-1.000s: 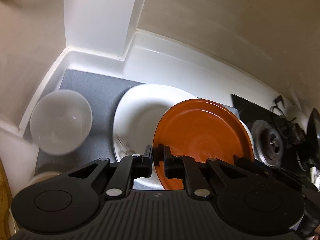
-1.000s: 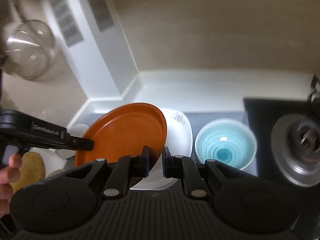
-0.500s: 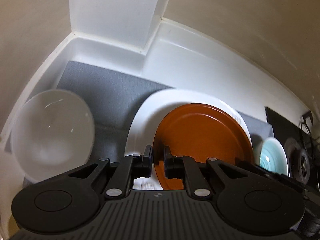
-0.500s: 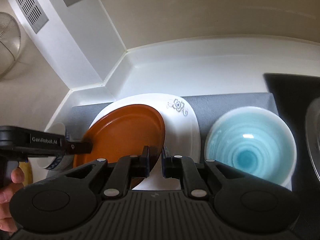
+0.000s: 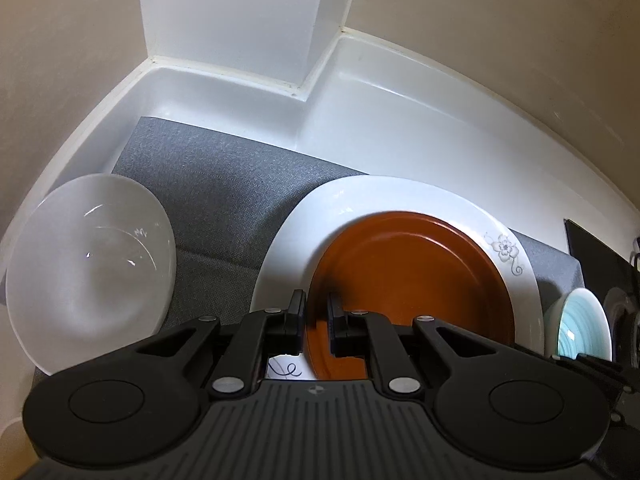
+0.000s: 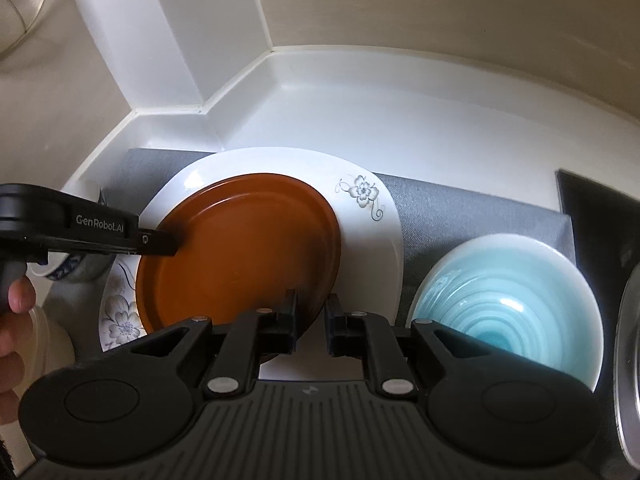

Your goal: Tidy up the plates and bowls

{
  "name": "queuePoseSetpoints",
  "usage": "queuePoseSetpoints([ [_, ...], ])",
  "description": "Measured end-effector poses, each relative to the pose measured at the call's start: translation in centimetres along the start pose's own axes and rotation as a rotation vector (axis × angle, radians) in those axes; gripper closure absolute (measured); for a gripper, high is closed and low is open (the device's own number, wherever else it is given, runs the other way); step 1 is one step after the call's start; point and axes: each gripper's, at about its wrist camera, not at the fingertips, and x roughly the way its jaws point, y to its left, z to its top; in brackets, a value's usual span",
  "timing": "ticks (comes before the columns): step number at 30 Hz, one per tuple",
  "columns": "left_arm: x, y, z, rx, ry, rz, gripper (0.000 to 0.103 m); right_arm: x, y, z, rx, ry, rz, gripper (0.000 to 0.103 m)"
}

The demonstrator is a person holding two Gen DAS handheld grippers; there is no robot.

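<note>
An orange plate [image 5: 408,280] [image 6: 240,248] lies low over a larger white plate with grey flower prints [image 5: 360,196] [image 6: 280,160]. Whether the two touch I cannot tell. My left gripper [image 5: 316,312] is shut on the orange plate's near-left rim. It reaches in from the left in the right wrist view [image 6: 168,242]. My right gripper [image 6: 312,312] has the opposite rim between its fingers, and its jaws are opening slightly with the pads still at the rim. The white plate's middle is hidden under the orange one.
A grey mat [image 5: 224,184] lies under the dishes. A frosted white bowl [image 5: 88,268] stands at its left, a light blue bowl [image 6: 508,304] at its right. A blue-patterned cup [image 6: 76,272] sits behind my left gripper. A stove burner [image 6: 630,360] is at far right. White walls close the back.
Both grippers have sunk with the orange plate, from tilted above the white plate to nearly flat over it. The dishes and mat now look closer.
</note>
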Motion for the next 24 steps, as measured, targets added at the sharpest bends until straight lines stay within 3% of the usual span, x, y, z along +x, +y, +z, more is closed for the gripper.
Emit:
queuePoseSetpoints([
  [2,-0.5,0.6,0.0,0.016,0.014,-0.031,0.092,0.0,0.2,0.1,0.008,-0.002,-0.014,0.083],
  [4,-2.1,1.9,-0.1,0.002,0.007,-0.089,0.084,-0.7,0.2,-0.2,0.048,-0.021,-0.023,0.062],
  [5,-3.2,2.6,-0.3,0.01,-0.008,-0.109,0.069,-1.2,0.2,-0.5,0.076,-0.029,-0.02,0.059],
  [6,-4.7,3.6,-0.7,0.016,-0.037,-0.127,0.046,-1.8,0.3,-0.7,0.092,-0.041,-0.014,0.053],
  [8,-7.5,6.1,-1.8,0.011,-0.108,-0.168,0.023,-3.2,0.7,-1.1,0.107,-0.083,-0.026,0.038],
  [10,-9.7,8.9,-2.9,-0.001,-0.157,-0.201,0.017,-4.8,1.3,-1.5,0.138,-0.15,-0.03,0.027],
  [13,-11.0,13.5,-3.8,-0.043,-0.193,-0.203,0.018,-6.7,3.1,-1.9,0.196,-0.216,-0.01,0.024],
  [15,-10.7,15.8,-4.0,-0.063,-0.199,-0.158,0.034,-6.8,4.9,-1.6,0.199,-0.213,0.102,0.024],
  [17,-9.7,17.7,-3.8,-0.092,-0.175,-0.141,0.047,-6.3,7.4,-0.9,0.147,-0.187,0.159,0.023],
  [20,-7.7,19.8,-3.1,-0.17,-0.112,-0.21,0.072,-4.7,10.7,0.4,0.092,-0.156,0.207,0.023],
  [24,-5.1,21.3,-2.1,-0.262,-0.041,-0.274,0.081,-1.8,13.4,2.0,0.085,-0.102,0.232,0.029],
])
